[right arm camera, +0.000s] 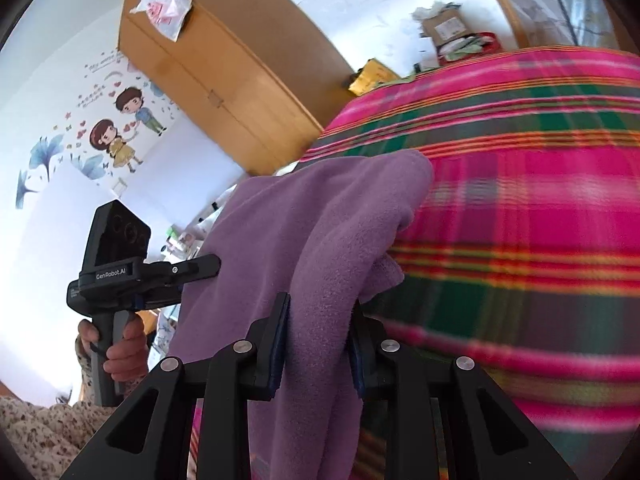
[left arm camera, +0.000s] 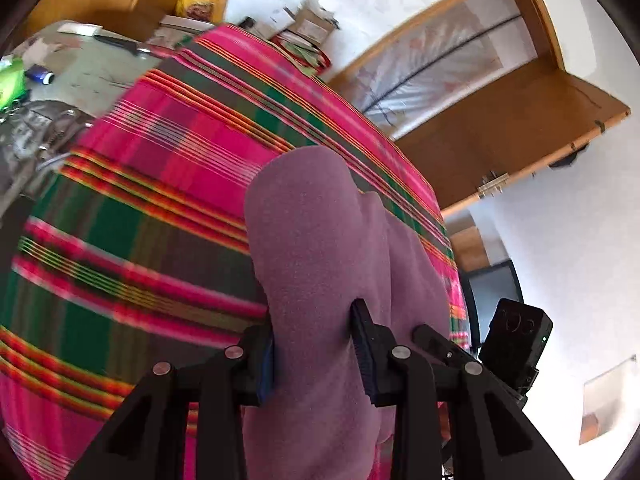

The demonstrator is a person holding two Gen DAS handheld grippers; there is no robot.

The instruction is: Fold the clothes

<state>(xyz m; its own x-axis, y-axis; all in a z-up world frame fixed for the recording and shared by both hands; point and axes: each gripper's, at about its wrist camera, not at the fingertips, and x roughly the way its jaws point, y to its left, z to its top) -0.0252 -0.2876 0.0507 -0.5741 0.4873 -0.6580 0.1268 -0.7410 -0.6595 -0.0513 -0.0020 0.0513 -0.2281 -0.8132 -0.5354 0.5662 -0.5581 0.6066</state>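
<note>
A purple fleece garment (left arm camera: 304,240) hangs lifted over the plaid bed cover. In the left wrist view my left gripper (left arm camera: 316,340) is shut on a thick fold of it, with the pads pressing from both sides. The right wrist view shows my right gripper (right arm camera: 318,332) shut on another bunched fold of the purple fleece (right arm camera: 304,220). The fabric spans between the two grippers, and its lower part is hidden below both views. A person's hand (right arm camera: 120,344) holds the left gripper's handle at the left edge.
The pink, green and orange plaid cover (left arm camera: 160,168) (right arm camera: 520,200) fills the space under the garment. Behind it lie a cluttered surface (left arm camera: 80,72) and boxes (left arm camera: 308,24). A wooden wardrobe (right arm camera: 224,64) and an open door (left arm camera: 500,132) stand by the walls.
</note>
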